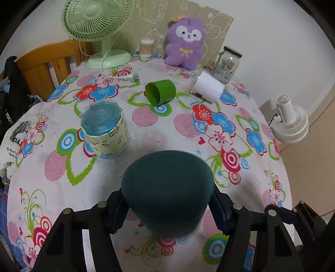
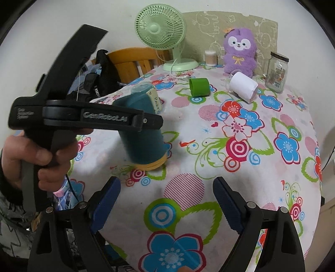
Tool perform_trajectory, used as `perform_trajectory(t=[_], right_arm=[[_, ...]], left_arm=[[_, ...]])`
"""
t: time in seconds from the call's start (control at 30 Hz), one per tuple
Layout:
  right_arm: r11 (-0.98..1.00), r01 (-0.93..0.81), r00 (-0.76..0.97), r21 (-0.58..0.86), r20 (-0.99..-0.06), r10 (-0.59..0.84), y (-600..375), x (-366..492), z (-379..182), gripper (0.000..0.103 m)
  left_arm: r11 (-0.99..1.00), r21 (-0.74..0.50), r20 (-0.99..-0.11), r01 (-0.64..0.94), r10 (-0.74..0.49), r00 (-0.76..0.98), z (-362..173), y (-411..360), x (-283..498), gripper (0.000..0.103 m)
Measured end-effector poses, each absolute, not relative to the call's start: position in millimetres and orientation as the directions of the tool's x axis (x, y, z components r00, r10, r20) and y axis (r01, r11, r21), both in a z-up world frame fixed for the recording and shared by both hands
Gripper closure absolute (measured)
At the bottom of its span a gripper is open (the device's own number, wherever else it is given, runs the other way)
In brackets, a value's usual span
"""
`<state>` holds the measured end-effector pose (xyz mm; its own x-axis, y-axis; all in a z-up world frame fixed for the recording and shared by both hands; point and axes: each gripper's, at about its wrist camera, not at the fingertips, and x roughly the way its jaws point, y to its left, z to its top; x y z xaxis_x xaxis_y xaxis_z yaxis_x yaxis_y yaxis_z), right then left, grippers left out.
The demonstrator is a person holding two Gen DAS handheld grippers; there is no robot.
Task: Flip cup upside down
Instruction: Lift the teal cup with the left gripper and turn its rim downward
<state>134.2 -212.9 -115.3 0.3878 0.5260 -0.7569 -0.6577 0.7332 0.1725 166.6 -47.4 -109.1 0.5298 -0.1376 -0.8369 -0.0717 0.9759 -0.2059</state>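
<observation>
We record the left gripper [image 1: 167, 209] clamped on the dark teal cup [image 1: 167, 188], its blue pads pressing both sides; from the right wrist view the cup [image 2: 142, 134] is inverted and tilted, yellow rim low, just above the floral tablecloth [image 2: 240, 167]. The right gripper [image 2: 167, 205] hovers nearby, jaws apart, holding nothing.

walls: plain white, beige panel with pale cartoon outlines [image 1: 188, 18] leaning at the table's far edge | furniture: round table under a flowered cloth [image 1: 167, 129]; orange wooden chair [image 1: 48, 60] at its left with dark clothing [image 1: 10, 100] draped beside it | floor: tan [image 1: 309, 167], white fan [image 1: 291, 119] lying there | light: soft, even
</observation>
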Motion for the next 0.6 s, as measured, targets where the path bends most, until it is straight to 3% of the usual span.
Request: perform_trajectory(t=[0.6], right_arm=[[0.717, -0.683, 0.406, 0.139, -0.744, 0.531, -204, 109, -100, 0.012]], left_arm=[[0.983, -0.177, -0.752, -0.05, -0.102, 0.651, -62, -48, 105, 0.034]])
